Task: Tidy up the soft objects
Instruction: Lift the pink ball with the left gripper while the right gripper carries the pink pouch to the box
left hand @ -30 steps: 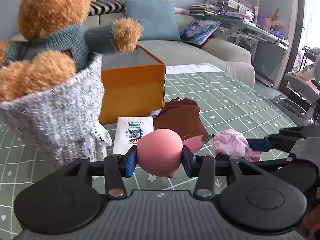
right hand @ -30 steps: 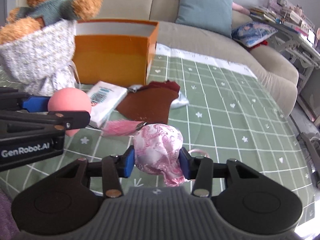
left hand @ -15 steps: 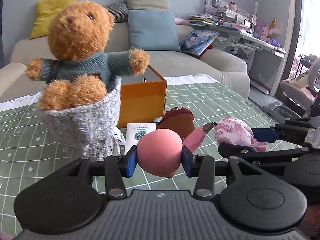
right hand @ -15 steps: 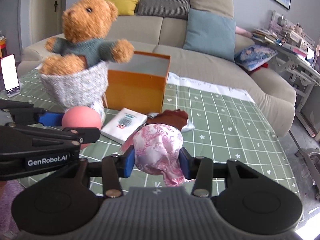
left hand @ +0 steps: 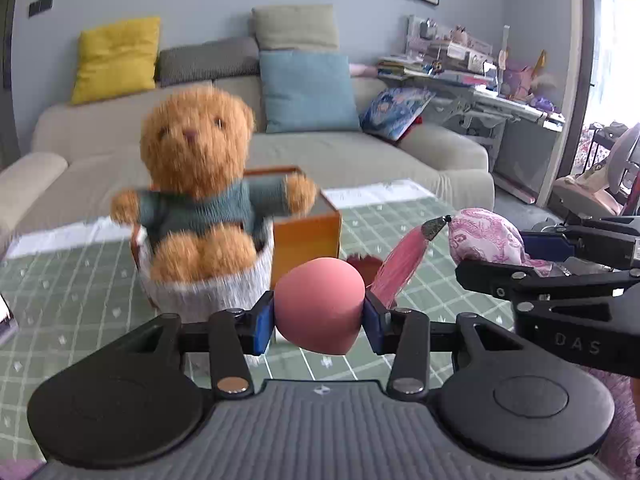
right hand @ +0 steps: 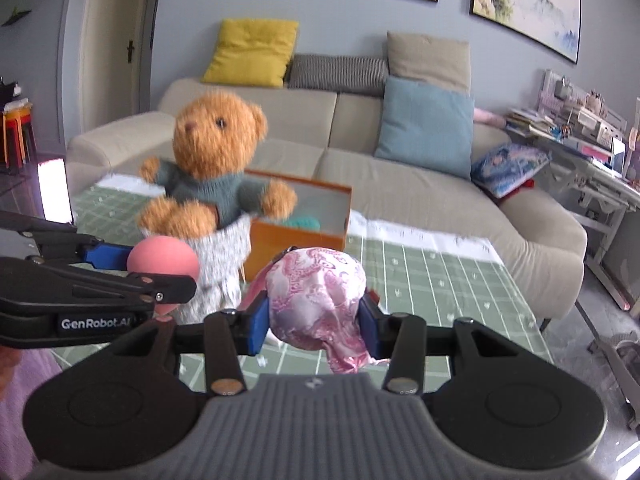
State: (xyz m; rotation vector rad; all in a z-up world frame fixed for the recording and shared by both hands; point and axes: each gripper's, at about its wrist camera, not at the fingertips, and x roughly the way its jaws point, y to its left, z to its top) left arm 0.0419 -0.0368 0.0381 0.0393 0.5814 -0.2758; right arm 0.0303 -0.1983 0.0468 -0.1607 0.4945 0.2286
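Clearly, left hand-held gripper [right hand: 160, 280] reads "GenRobot.AI".

"GenRobot.AI" on left tongs [right hand: 162, 276]; "DAS" on right tongs [left hand: 486, 254].

One bear [left hand: 196, 184], one ball [left hand: 320, 306], one pouch [right hand: 316, 292]

Pink ball [left hand: 320, 306] clamped midair; pink patterned silk pouch [right hand: 316, 300] clamped alongside.
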